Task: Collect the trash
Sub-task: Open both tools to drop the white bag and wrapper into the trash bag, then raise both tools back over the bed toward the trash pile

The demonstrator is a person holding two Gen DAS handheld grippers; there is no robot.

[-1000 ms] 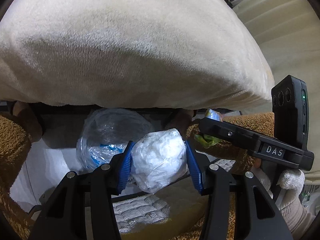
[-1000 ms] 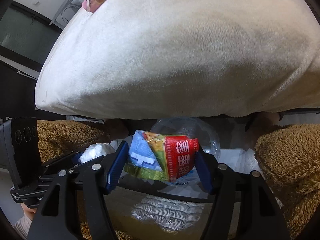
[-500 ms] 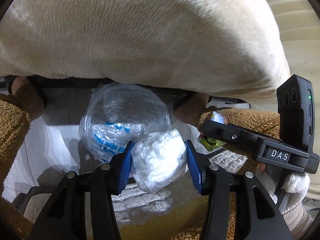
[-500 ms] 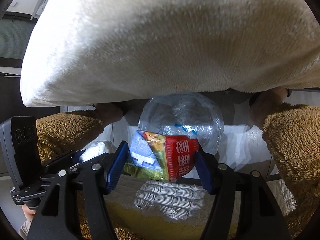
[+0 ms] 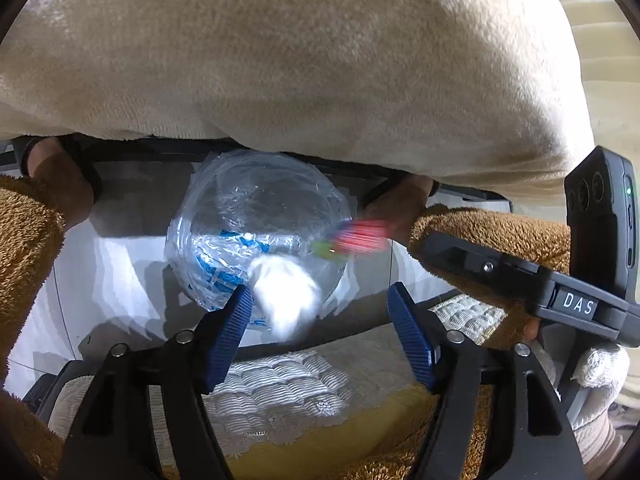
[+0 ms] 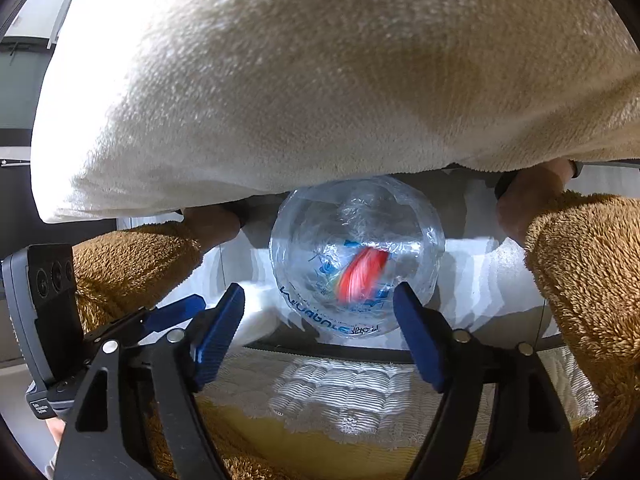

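Both jaws just opened, nothing between pads. Left gripper [image 5: 320,320]: white wad [image 5: 286,300] falling just ahead of fingers, toward bag [image 5: 256,236] mouth below. Right gripper [image 6: 320,320]: red wrapper [image 6: 362,274] blurred, already inside bag [image 6: 356,256], directly ahead and below.

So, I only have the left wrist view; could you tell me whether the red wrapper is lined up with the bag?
Observer: In the right wrist view the wrapper is a red blur well inside the mouth of the bag, not at its edge.
Operator: Thank you. Is the right tool clear of it?
Observer: Yes. The right tool has just been opening its jaws, and nothing is between its pads.
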